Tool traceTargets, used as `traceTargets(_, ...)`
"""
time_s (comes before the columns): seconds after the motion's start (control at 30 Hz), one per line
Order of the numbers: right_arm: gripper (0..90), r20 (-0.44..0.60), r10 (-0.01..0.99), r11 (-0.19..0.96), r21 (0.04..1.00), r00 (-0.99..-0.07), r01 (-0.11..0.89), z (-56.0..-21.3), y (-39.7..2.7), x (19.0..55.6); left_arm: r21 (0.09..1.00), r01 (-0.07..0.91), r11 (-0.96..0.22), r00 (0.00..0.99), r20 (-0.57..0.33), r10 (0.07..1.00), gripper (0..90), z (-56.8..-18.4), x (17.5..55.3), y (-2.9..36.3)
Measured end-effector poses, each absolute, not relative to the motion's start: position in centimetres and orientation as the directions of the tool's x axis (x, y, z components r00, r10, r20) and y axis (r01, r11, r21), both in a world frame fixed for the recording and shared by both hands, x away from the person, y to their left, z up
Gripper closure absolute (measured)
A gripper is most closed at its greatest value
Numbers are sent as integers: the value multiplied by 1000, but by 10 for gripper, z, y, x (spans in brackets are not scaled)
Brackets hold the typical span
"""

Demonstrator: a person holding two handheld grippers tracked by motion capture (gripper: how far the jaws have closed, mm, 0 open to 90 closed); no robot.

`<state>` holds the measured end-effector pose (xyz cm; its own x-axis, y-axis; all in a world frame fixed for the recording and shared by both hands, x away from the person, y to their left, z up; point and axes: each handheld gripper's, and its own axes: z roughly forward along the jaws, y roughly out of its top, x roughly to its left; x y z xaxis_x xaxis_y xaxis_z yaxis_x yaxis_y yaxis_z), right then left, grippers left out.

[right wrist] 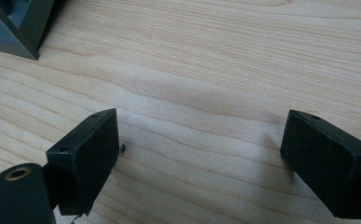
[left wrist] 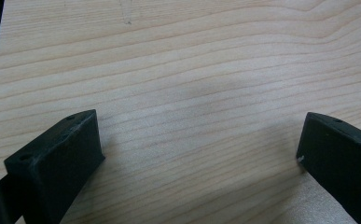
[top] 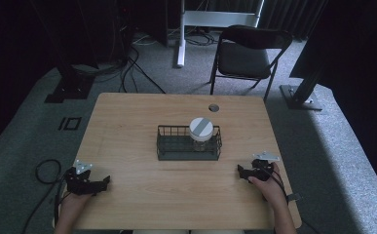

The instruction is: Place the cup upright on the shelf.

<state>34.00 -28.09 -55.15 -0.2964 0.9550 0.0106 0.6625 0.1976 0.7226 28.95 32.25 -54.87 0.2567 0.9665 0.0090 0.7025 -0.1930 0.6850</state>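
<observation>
Both grippers rest low on the tabletop (top: 127, 122) near its near edge, one toward each near corner. The left gripper (top: 104, 183) has its jaws spread wide with bare wood between them; the same holds in the left gripper view. The right gripper (top: 241, 171) is likewise spread and empty, jaws pointing inward toward the middle.

The jar (top: 201, 134), clear with a grey-striped white lid, stands upright in the right half of the wire basket (top: 169, 144), which sits at the centre of the tabletop, well apart from both grippers. A corner of the basket's base (right wrist: 15, 28) appears in the right gripper view.

Judgement: the work is at its start; no approach is made. The next move likely calls for the right gripper to rise and reach over the basket wall, closing on the jar below its lid.
</observation>
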Motion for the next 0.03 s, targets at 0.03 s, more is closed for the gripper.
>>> traceTargets(0.03,113,11,955,198,723,-297,662,-552,-281,340,685,703,-193,257,9,966,1,-549,290,323)
